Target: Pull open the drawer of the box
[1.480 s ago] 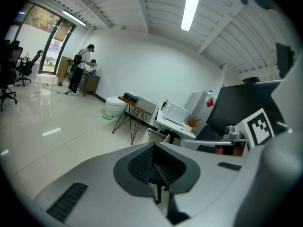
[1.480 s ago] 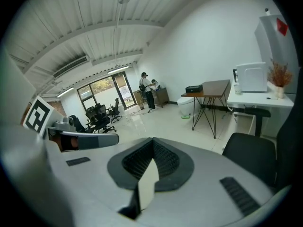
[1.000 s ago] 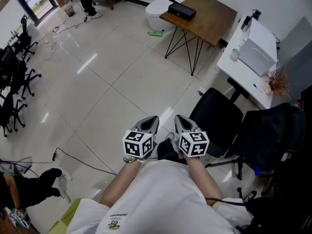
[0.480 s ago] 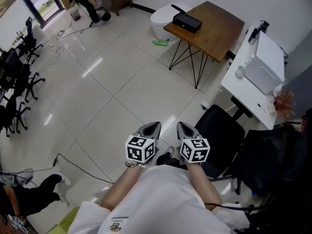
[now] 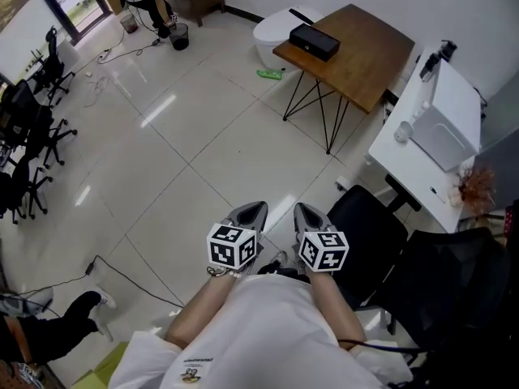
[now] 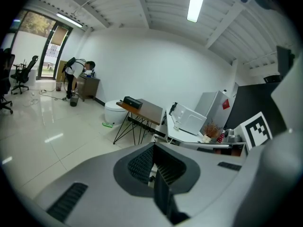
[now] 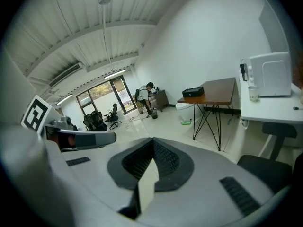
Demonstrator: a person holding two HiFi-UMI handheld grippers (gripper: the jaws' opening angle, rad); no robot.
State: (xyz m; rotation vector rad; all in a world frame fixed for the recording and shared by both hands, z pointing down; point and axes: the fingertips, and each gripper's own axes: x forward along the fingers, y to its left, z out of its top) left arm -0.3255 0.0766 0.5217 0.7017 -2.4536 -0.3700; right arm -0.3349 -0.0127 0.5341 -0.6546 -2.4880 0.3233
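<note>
The left hand-held gripper (image 5: 253, 209) and the right hand-held gripper (image 5: 302, 211) are both pressed together and empty, side by side near the body, aimed at 12 o'clock. The black box (image 5: 315, 41) sits well apart on the wooden desk (image 5: 369, 43), between 12 and 1 o'clock and slightly nearer the right one. Its long axis runs from 10 to 4 o'clock; its drawer face cannot be made out.

White T-shirt (image 5: 268, 331) — grey left claw (image 5: 259, 207), right claw (image 5: 298, 207)

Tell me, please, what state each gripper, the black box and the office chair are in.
Left gripper: shut, empty.
Right gripper: shut, empty.
Black box: on the wooden table, untouched; too small to tell whether open.
Office chair: unoccupied.
</note>
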